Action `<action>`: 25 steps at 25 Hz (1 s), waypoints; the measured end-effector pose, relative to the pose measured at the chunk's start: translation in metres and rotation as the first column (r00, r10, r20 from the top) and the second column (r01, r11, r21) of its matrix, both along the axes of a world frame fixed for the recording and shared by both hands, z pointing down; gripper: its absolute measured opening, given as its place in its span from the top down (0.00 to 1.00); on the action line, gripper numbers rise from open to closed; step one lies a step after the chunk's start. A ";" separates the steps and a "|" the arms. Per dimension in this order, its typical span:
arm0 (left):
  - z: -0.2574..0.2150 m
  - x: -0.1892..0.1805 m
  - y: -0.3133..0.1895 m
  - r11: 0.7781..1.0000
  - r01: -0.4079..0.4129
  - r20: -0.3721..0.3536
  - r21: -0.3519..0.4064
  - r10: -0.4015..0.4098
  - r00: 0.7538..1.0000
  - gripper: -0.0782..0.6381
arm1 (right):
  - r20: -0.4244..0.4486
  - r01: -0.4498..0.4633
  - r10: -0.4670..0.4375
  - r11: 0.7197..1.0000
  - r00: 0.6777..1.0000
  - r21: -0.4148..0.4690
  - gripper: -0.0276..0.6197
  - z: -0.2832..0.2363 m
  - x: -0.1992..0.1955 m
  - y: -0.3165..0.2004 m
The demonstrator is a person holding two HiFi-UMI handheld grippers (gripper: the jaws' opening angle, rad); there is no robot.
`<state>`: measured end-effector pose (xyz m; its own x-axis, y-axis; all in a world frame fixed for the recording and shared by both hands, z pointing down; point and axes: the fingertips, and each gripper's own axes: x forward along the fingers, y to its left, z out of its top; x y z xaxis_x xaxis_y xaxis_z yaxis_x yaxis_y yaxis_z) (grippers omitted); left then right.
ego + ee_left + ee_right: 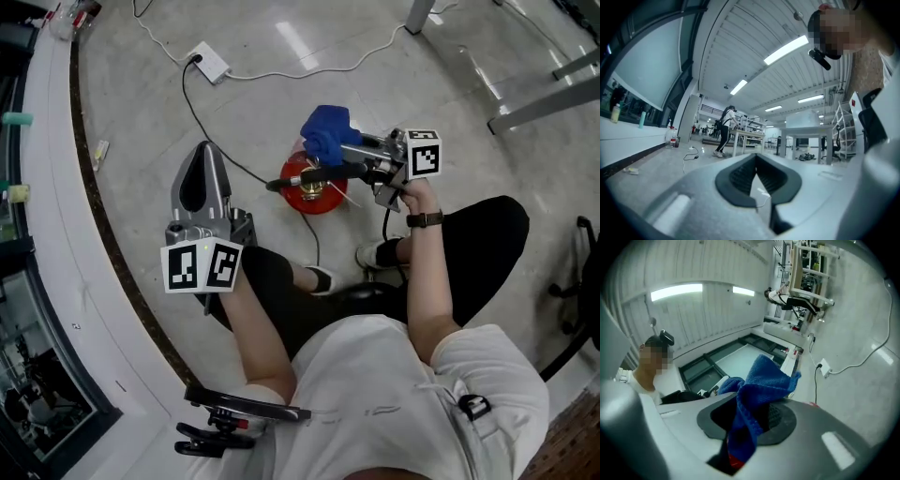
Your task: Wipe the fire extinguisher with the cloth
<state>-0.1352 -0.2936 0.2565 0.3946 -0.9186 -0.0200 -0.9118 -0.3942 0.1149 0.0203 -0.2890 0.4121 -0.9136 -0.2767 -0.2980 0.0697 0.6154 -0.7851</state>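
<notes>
In the head view a red fire extinguisher stands on the floor in front of the seated person, seen from above, with its black hose lying across the top. My right gripper is shut on a blue cloth, held just above the extinguisher's far side. The right gripper view shows the cloth bunched between the right gripper jaws, with a sliver of the red extinguisher beneath. My left gripper is left of the extinguisher, apart from it, shut and holding nothing.
A white power strip and its cables lie on the floor beyond. A black cable runs between left gripper and extinguisher. Metal table legs stand at the upper right, a curved ledge at the left. The person's shoes sit near the extinguisher.
</notes>
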 end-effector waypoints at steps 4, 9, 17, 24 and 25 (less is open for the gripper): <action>0.010 0.009 -0.001 1.000 -0.023 -0.013 -0.019 0.023 1.000 0.89 | 0.040 -0.053 0.060 0.986 0.997 -0.156 0.80 0.048 0.004 -0.014; 0.018 0.013 0.005 0.999 -0.036 0.002 -0.040 0.036 0.999 0.89 | -0.343 -0.136 -0.010 0.906 0.939 -0.400 0.80 0.227 -0.003 -0.016; 0.022 0.008 0.006 0.997 -0.029 0.057 -0.070 0.033 0.998 0.89 | -0.652 -0.420 -0.071 0.712 0.755 -0.563 0.79 0.417 0.031 0.015; 0.027 -0.006 0.005 0.997 0.005 0.065 -0.074 0.000 0.998 0.89 | -0.760 -0.193 -0.177 0.909 0.625 -0.370 0.80 0.378 0.025 -0.014; 0.028 -0.008 0.004 0.997 0.009 0.059 -0.072 -0.005 0.998 0.89 | -0.675 -0.190 -0.107 0.917 0.730 -0.350 0.80 0.335 0.020 -0.038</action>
